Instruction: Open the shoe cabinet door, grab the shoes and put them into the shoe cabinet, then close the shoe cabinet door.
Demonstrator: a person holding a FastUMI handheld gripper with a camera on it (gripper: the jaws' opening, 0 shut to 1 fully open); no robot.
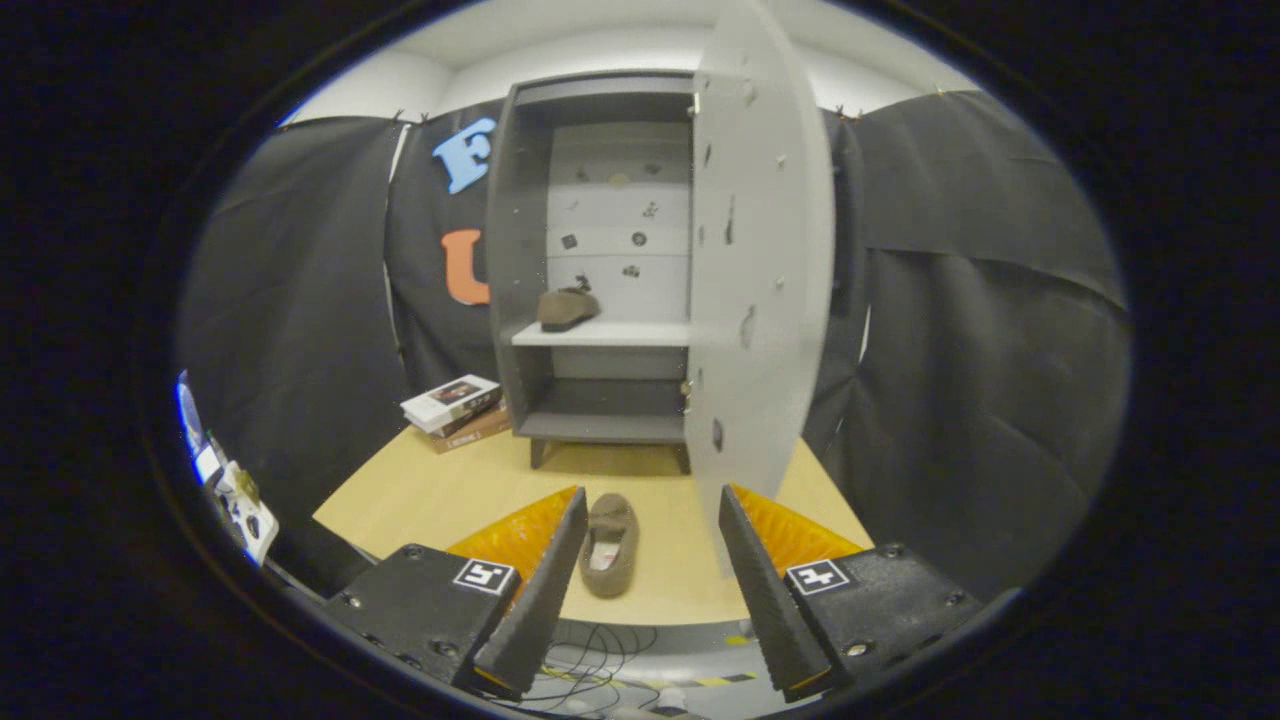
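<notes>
Shoe [609, 543] on table btwn open gripper [652, 515] jaws

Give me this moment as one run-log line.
door: open | shoe on shelf: stowed | shoe on table: between fingers, not gripped | gripper: open | next: likely grab table shoe

Tool-mounted view toward open cabinet [600, 260]
</notes>
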